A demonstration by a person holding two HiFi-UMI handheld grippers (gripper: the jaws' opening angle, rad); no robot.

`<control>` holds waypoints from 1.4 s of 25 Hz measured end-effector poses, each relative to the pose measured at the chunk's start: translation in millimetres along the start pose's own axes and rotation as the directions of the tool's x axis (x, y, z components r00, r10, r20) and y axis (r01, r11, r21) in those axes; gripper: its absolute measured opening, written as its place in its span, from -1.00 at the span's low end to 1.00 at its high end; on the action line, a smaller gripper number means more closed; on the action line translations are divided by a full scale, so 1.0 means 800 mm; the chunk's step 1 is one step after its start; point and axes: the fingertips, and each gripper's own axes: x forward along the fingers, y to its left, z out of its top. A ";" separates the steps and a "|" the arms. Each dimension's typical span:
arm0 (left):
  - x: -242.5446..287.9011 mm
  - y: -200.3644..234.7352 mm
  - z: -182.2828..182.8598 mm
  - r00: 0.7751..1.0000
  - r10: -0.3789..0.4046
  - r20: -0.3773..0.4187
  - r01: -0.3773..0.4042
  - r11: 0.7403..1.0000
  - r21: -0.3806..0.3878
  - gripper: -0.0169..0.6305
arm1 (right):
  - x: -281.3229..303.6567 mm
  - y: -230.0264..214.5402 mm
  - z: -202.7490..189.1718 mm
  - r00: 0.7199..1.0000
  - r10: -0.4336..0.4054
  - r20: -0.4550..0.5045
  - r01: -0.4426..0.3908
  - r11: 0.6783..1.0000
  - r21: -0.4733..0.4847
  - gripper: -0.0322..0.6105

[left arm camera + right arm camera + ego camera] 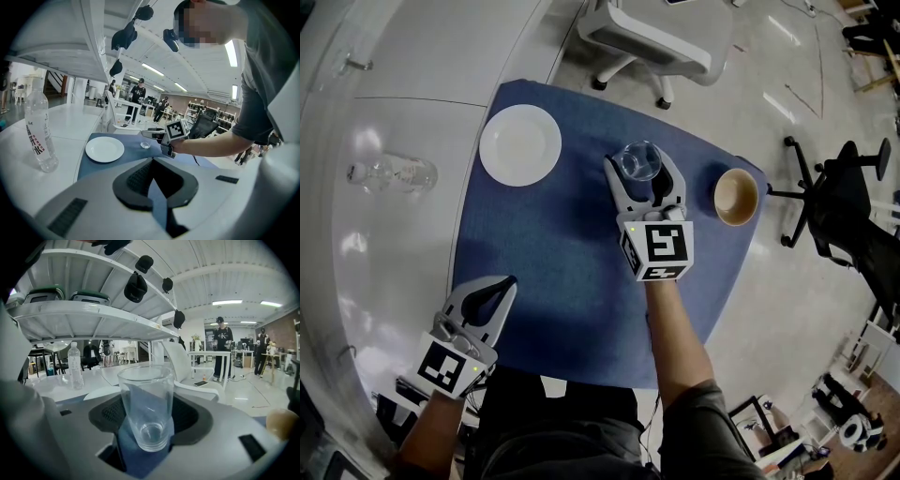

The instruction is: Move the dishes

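A clear drinking glass (639, 161) stands upright on the blue cloth (553, 272), between the jaws of my right gripper (643, 167). In the right gripper view the glass (145, 404) fills the gap, with the pads close to its sides; I see no firm press. A white plate (520, 143) lies at the cloth's far left, and a tan bowl (736, 196) sits at its right edge. My left gripper (499, 286) is shut and empty over the cloth's near left corner. It faces the plate (104, 149) and the glass (146, 145).
A clear water bottle (394, 173) stands on the white table left of the cloth. A white office chair (647, 37) stands beyond the table's far edge. White shelves (93, 315) hang above the left side. Black chairs (848, 206) stand on the floor to the right.
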 end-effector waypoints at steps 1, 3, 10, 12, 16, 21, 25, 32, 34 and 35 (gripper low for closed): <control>-0.001 0.000 0.002 1.000 0.000 0.004 0.000 1.000 0.001 -0.95 | 0.000 0.001 0.001 1.000 0.003 -0.001 -0.003 1.000 -0.002 -0.02; -0.004 0.000 0.005 1.000 0.001 0.007 -0.001 1.000 0.003 -0.95 | -0.002 0.004 0.003 1.000 0.009 -0.003 -0.009 1.000 -0.005 -0.02; -0.017 -0.008 0.017 1.000 -0.006 0.030 0.005 1.000 0.021 -0.95 | -0.021 0.010 0.019 1.000 0.014 -0.001 -0.015 1.000 -0.011 -0.02; -0.022 -0.010 0.021 0.999 -0.004 0.039 0.003 1.000 0.023 -0.95 | -0.030 0.011 0.024 1.000 0.013 0.001 -0.013 1.000 -0.011 -0.02; -0.028 -0.016 0.031 0.997 -0.001 0.074 -0.002 0.999 0.038 -0.95 | -0.048 0.017 0.036 1.000 0.017 0.009 -0.017 1.000 -0.019 -0.02; -0.037 -0.030 0.042 0.992 -0.004 0.128 -0.005 0.998 0.070 -0.95 | -0.071 0.030 0.050 0.999 0.032 0.022 -0.032 0.999 -0.028 -0.02; -0.048 -0.038 0.041 0.990 0.007 0.140 -0.016 0.997 0.069 -0.95 | -0.087 0.045 0.057 0.998 0.051 0.025 -0.050 0.998 -0.032 -0.03; -0.072 -0.054 0.038 0.987 0.029 0.155 -0.039 0.997 0.061 -0.95 | -0.121 0.075 0.069 0.996 0.089 0.026 -0.088 0.995 -0.042 -0.03; -0.078 -0.057 0.037 0.986 0.036 0.160 -0.046 0.997 0.058 -0.95 | -0.129 0.085 0.070 0.994 0.103 0.024 -0.102 0.994 -0.045 -0.03; -0.081 -0.057 0.036 0.986 0.040 0.164 -0.050 0.997 0.056 -0.95 | -0.132 0.090 0.069 0.994 0.110 0.023 -0.109 0.993 -0.047 -0.03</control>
